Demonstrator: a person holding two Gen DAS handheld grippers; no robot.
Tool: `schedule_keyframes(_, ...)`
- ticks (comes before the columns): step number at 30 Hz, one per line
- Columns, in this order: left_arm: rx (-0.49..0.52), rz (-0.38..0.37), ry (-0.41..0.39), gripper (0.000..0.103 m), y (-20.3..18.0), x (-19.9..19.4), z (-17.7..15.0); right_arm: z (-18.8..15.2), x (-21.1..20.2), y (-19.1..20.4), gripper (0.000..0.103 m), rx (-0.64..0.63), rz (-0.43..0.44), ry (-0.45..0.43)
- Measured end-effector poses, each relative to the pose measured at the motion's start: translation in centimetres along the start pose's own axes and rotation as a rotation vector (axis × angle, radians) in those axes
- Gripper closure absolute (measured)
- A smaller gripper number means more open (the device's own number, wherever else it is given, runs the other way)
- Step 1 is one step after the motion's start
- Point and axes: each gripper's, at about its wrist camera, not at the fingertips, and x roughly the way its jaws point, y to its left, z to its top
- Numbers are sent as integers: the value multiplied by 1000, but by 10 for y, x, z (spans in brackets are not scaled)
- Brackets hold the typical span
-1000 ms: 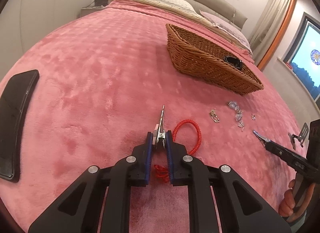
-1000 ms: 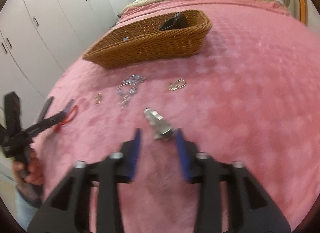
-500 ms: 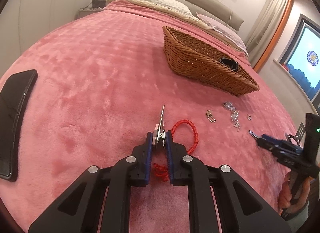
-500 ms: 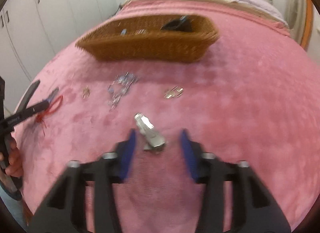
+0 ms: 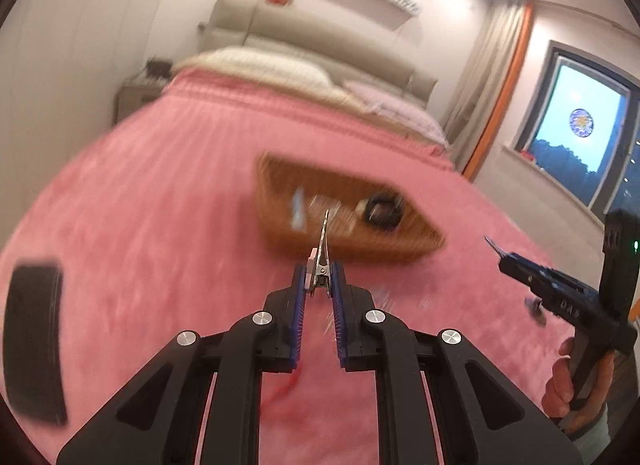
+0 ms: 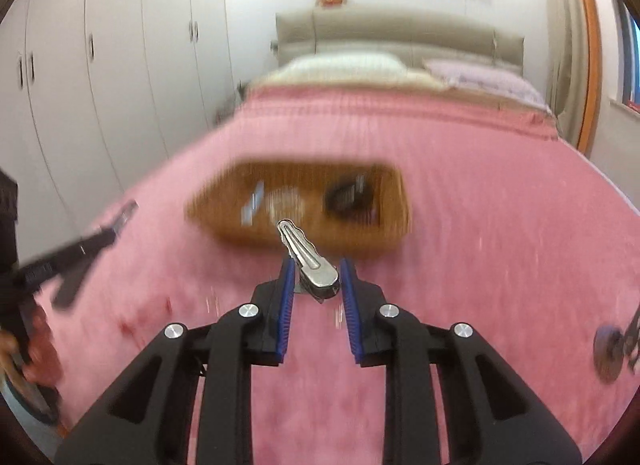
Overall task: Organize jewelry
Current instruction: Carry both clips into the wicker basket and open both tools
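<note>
Your left hand-held gripper (image 5: 319, 285) is clamped narrow on a thin metal clip (image 5: 320, 261), held in the air short of the wicker basket (image 5: 412, 243). Your right hand-held gripper (image 6: 316, 281) is closing on a silver hair clip (image 6: 308, 261), pads against its broad end. Both are likely light, stiff and slick, so grip the flat sprung end. The pink plush bedspread (image 6: 500, 205) under the basket is soft, with pillows and wardrobes beyond it.

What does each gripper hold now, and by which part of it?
The left gripper holds a thin metal clip by its rear end. The right gripper, its jaws closing, holds a wider silver clip by its broad rear end.
</note>
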Motion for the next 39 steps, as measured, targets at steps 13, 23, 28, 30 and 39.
schedule_keyframes(13,-27,4,110,92,-14,165,75,79,182,-16,82,99,94,241)
schedule_keyframes(23,-46,15,201,85,3,189,55,57,209,-12,80,108,76,313)
schedule_keyframes(28,-56,-17,132,71,1,153,70,58,171,-23,59,124,86,248)
schedule_keyframes(30,-55,-38,99,59,-2,128,72,59,152,-25,59,118,88,223)
schedule_keyframes(39,27,16,84,59,-10,54,15,13,68,-46,59,56,-9,94)
